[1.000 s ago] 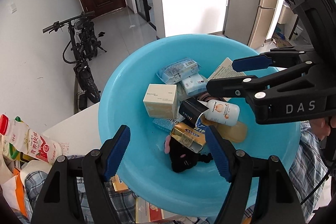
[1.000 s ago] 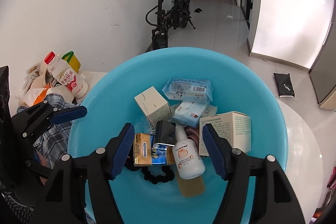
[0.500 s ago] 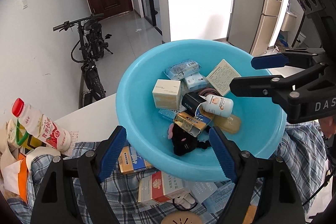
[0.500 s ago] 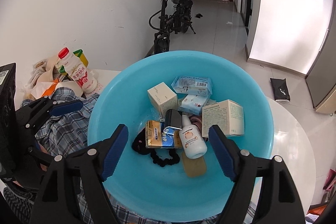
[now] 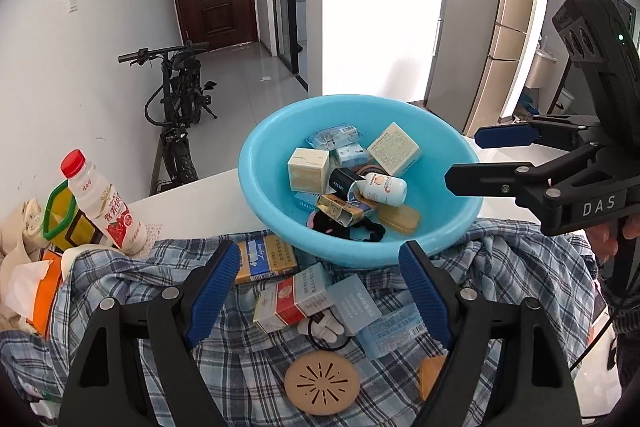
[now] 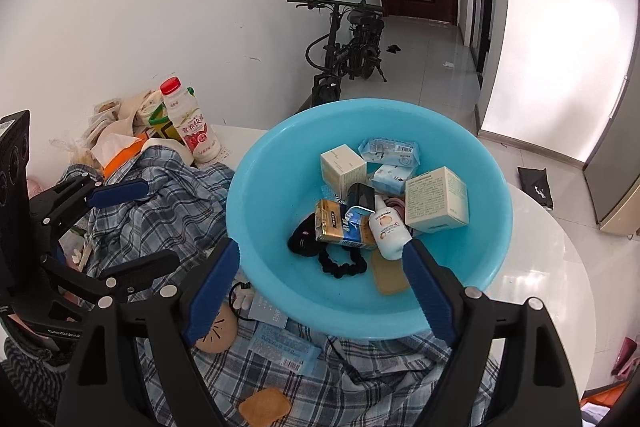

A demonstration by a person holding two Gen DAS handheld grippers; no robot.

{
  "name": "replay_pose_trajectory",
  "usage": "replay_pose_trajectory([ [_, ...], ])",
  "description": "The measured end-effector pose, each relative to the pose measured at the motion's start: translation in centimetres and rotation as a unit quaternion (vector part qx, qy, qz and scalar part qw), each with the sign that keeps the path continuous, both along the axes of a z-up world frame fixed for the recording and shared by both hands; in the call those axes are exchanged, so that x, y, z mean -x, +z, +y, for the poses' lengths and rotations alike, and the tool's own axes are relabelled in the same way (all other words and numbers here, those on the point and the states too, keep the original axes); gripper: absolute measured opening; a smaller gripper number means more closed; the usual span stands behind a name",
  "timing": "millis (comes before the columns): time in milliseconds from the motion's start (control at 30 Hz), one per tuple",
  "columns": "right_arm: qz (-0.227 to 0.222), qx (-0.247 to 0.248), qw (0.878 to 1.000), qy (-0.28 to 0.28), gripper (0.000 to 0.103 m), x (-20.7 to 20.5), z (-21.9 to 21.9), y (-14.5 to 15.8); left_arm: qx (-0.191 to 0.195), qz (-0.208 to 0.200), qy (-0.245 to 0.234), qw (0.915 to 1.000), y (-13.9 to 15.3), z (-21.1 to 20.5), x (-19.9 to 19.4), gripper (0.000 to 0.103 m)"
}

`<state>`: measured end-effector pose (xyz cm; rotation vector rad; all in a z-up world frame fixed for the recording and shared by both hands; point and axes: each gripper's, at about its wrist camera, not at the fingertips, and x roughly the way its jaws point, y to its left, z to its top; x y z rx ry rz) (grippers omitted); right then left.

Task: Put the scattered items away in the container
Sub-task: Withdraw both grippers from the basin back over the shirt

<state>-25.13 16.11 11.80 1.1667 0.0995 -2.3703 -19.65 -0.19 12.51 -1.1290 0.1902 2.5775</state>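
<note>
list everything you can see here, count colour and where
basin: 1, light blue, on the white table, partly on the shirt
boxes in basin: 2 cream, plus a gold-and-blue carton
wipe packs in basin: 2, pale blue, far side
small bottle: 1, white, lying in basin
hair ties: black, basin floor
plaid shirt: 1, blue check, spread on the table
boxes on shirt: 1 red-white, 1 blue-yellow, 1 pale blue
wipe pack on shirt: 1, pale blue
round disc: 1, tan, near edge
drink bottle: 1, white, red cap, left of the shirt
bicycle: 1, black, by the wall
left gripper: open, empty, over the shirt
right gripper: open, empty, over the basin's near rim
</note>
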Motion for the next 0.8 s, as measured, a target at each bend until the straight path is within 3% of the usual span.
replay_pose_trajectory([
  [400, -0.009, 0.007, 1.0, 0.024, 0.083, -6.1, 0.7, -1.2, -0.012, -0.019, 0.025, 0.9994, -2.0, -1.7, -4.8, 0.088],
  [800, -0.049, -0.014, 0.998, 0.034, 0.083, -10.1, 0.2, -6.3, -0.001, -0.062, 0.02, 0.9978, -6.9, -2.2, -8.0, 0.088],
])
